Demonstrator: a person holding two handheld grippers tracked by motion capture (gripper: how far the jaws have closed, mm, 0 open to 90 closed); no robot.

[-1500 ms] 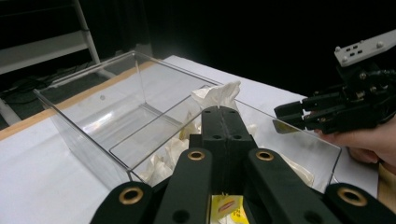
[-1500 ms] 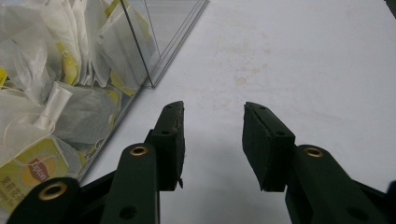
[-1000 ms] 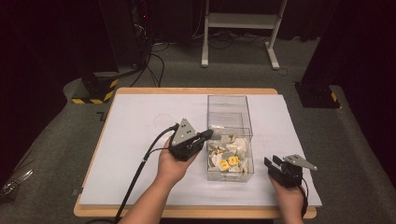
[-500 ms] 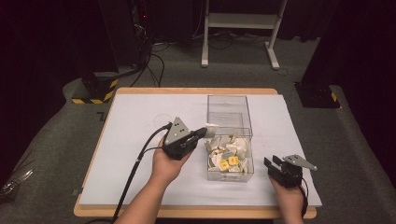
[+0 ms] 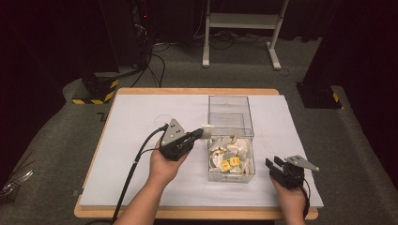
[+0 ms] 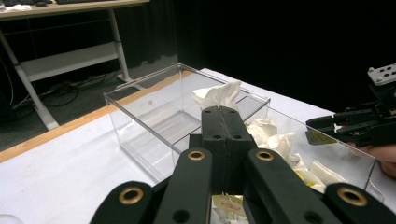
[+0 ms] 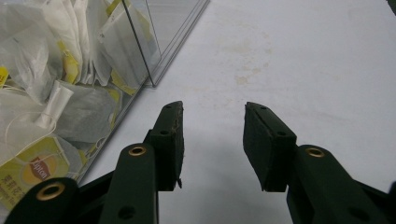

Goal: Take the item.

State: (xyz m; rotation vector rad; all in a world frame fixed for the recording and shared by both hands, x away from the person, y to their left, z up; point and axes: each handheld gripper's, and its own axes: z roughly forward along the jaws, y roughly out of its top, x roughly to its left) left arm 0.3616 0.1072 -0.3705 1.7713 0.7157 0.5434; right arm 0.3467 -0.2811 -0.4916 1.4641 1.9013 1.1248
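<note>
One tea bag (image 6: pixel 218 95) is clamped in the left gripper (image 5: pixel 201 133), held just above the clear box (image 5: pixel 231 136) rim. Right gripper (image 5: pixel 274 163) rests beside the box, jaws apart, empty.

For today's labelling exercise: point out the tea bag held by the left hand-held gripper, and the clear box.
tea bag (image 6: pixel 218 95), left gripper view, white paper above the jaws
clear box (image 5: pixel 230 97), high view, far rim
</note>
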